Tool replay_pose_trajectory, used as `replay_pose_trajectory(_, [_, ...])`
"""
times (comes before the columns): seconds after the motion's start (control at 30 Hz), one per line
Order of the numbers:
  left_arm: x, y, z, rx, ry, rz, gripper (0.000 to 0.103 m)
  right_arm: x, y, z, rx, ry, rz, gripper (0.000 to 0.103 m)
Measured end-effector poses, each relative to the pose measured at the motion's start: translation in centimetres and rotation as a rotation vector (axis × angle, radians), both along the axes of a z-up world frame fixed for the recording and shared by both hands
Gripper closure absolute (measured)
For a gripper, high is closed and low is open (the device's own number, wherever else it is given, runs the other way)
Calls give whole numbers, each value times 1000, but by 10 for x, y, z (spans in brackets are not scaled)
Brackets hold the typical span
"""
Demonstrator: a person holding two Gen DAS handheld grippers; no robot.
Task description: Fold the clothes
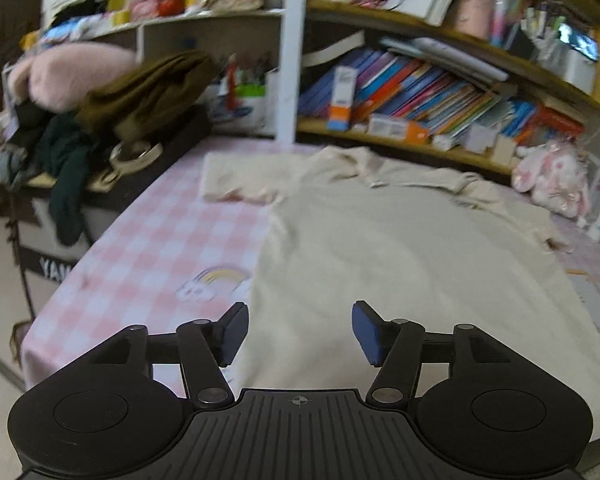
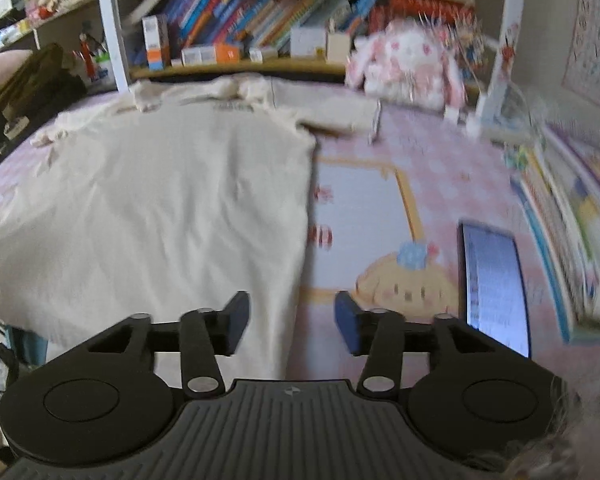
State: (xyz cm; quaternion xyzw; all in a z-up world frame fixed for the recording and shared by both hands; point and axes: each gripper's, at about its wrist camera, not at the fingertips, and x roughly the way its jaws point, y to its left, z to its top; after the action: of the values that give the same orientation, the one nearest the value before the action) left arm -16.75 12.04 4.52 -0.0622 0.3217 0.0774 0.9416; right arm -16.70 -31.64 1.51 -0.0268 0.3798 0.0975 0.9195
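Observation:
A cream T-shirt (image 1: 380, 240) lies spread flat on the pink checked tablecloth (image 1: 140, 248), collar toward the bookshelf, both sleeves out. My left gripper (image 1: 300, 332) hovers over the shirt's near left hem corner, open, with nothing between its blue pads. In the right wrist view the same T-shirt (image 2: 160, 200) fills the left half. My right gripper (image 2: 292, 322) stands open above the shirt's near right edge, nothing held; its left finger is over the cloth, its right one over the cartoon table mat (image 2: 380, 240).
A lit tablet (image 2: 496, 284) lies right of my right gripper. A pink plush rabbit (image 2: 404, 64) sits at the back right by the bookshelf (image 1: 420, 92). Dark and brown clothes (image 1: 112, 112) pile on a keyboard stand left of the table. The table's left edge (image 1: 52, 304) drops to the floor.

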Motion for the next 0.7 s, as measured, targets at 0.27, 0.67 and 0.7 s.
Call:
replay_pose_trajectory(0.27, [24,-29,0,25,-15,-101,29,23,20,18,25,-63,13,26])
replay_pose_trajectory(0.67, [108,-22,-9,16,-40,-233,23,91,69,27,-30,-89,-32,5])
replay_pose_trajectory(0.7, [117,-20,-10,13,-40,-242,23,98,73,28,-34,-91,-41,4])
